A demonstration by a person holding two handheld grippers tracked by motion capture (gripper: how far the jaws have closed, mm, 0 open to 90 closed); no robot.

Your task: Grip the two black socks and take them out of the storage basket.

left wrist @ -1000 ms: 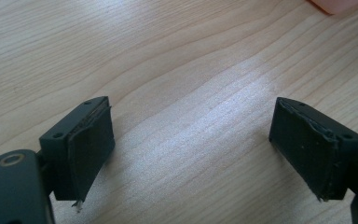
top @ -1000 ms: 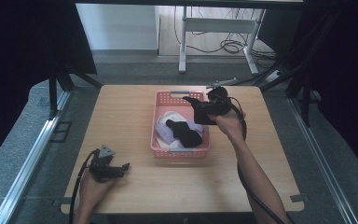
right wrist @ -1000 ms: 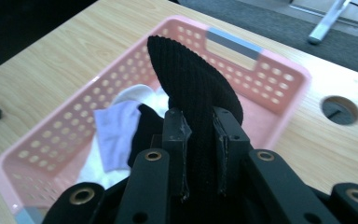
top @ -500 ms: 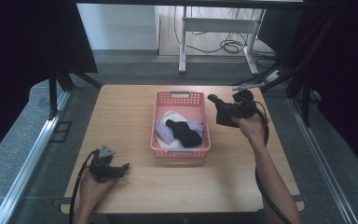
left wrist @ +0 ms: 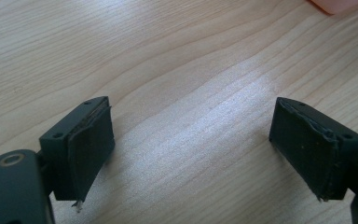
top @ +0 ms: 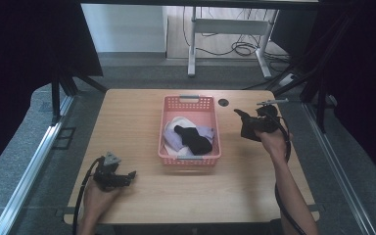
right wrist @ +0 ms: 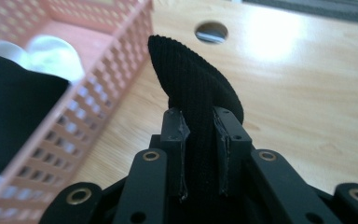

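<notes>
My right gripper (top: 247,128) is held above the table just right of the pink basket (top: 190,101), shut on a black ribbed sock (right wrist: 193,93) that sticks up between its jaws. The same black sock (top: 240,116) shows at the gripper's tip in the high view. Inside the basket (right wrist: 121,74) lie another black sock (top: 192,138), white cloth (top: 176,122) and pale purple cloth (top: 174,143). My left gripper (top: 127,177) rests low at the table's front left, open, its pads (left wrist: 91,144) wide apart over bare wood.
The wooden table (top: 127,122) has a round cable hole (top: 223,102) behind the right gripper. A white desk frame (top: 230,29) and floor cables stand beyond the table. Dark curtains and metal rails flank both sides.
My right gripper has lifted the black sock out of the basket and carried it right, past the basket's rim. The left gripper has stayed put.
</notes>
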